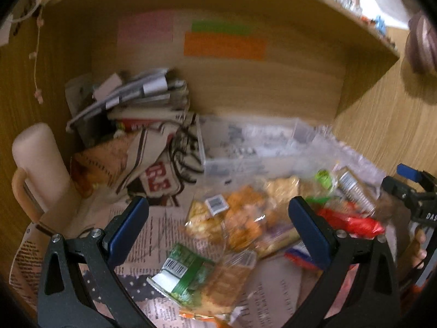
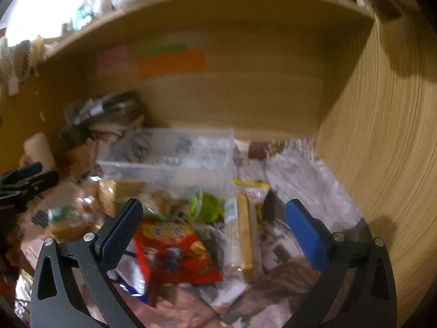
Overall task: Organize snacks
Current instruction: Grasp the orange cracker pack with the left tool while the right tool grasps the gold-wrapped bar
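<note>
Several snack packs lie on newspaper inside a wooden shelf bay. In the left wrist view a clear bag of orange crackers [image 1: 240, 216] and a green-labelled pack [image 1: 191, 276] lie between the fingers of my open, empty left gripper [image 1: 218, 218]. A red snack bag [image 1: 352, 222] lies to the right. In the right wrist view my right gripper [image 2: 213, 216] is open and empty above the red bag [image 2: 174, 248], a long gold-wrapped pack [image 2: 245, 240] and a green round snack [image 2: 206, 206]. A clear plastic box [image 2: 169, 161] stands behind the pile.
A cream mug [image 1: 38, 161] stands at the left wall. A stack of papers and a printed cloth bag [image 1: 153, 164] fill the back left corner. The wooden side wall [image 2: 382, 164] is close on the right. The right gripper shows at the left view's right edge [image 1: 409, 191].
</note>
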